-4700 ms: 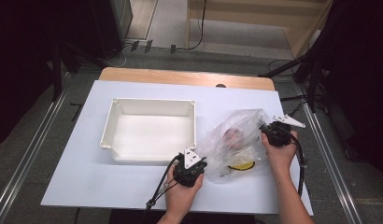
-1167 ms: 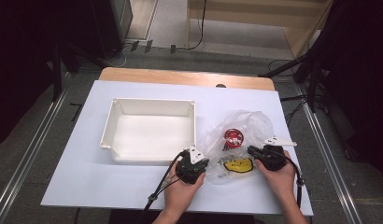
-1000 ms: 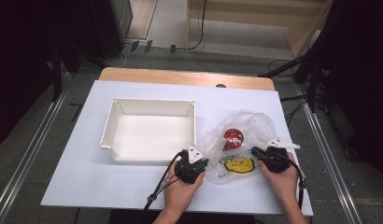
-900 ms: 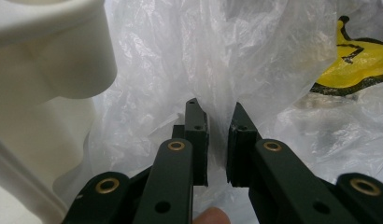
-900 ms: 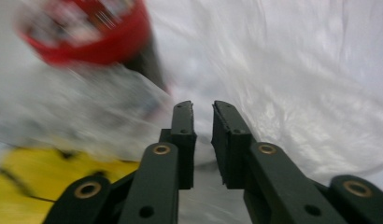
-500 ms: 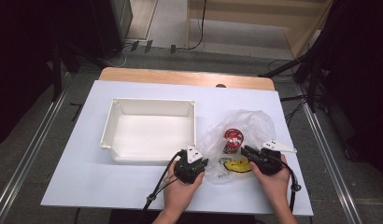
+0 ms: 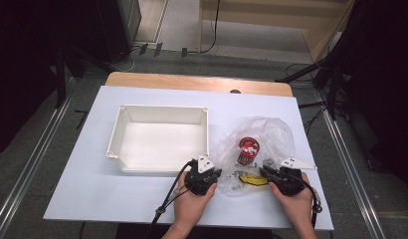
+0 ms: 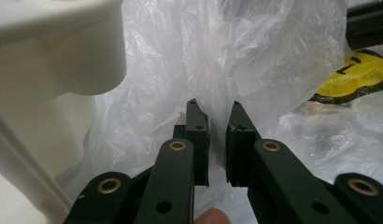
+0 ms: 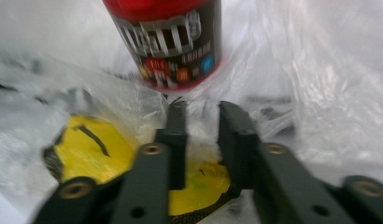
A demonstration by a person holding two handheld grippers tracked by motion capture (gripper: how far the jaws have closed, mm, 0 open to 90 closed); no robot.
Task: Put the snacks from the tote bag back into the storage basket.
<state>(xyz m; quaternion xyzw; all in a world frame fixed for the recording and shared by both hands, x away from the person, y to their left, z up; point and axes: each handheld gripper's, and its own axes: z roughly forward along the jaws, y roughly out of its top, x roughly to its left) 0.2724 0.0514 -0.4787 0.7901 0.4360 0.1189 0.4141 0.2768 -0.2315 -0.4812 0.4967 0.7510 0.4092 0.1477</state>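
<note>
A crumpled clear plastic bag (image 7: 269, 133) lies on the white table, right of the tray. Inside it are a red candy tub (image 7: 249, 148) and a flat yellow packet (image 7: 253, 179). My left gripper (image 7: 218, 175) sits at the bag's left edge and is shut on a fold of the film (image 8: 236, 51), pinched between its jaws (image 8: 216, 116). My right gripper (image 7: 265, 173) lies low at the bag's near right side. Its jaws have just been opening and stand apart (image 9: 201, 112) over the yellow packet (image 9: 101, 158). The red tub (image 9: 173, 42) is just beyond the tips, and only loose film lies in the gap.
An empty white tray (image 7: 162, 114) stands left of the bag, its near right corner (image 8: 54, 56) close to my left gripper. Bare white table (image 7: 92, 194) runs along the front and left. A wooden strip (image 7: 192, 82) marks the far edge.
My right gripper has slid left along the bag's near side toward the yellow packet, and its jaws have spread. My left gripper has stayed put, still pinching the film.
</note>
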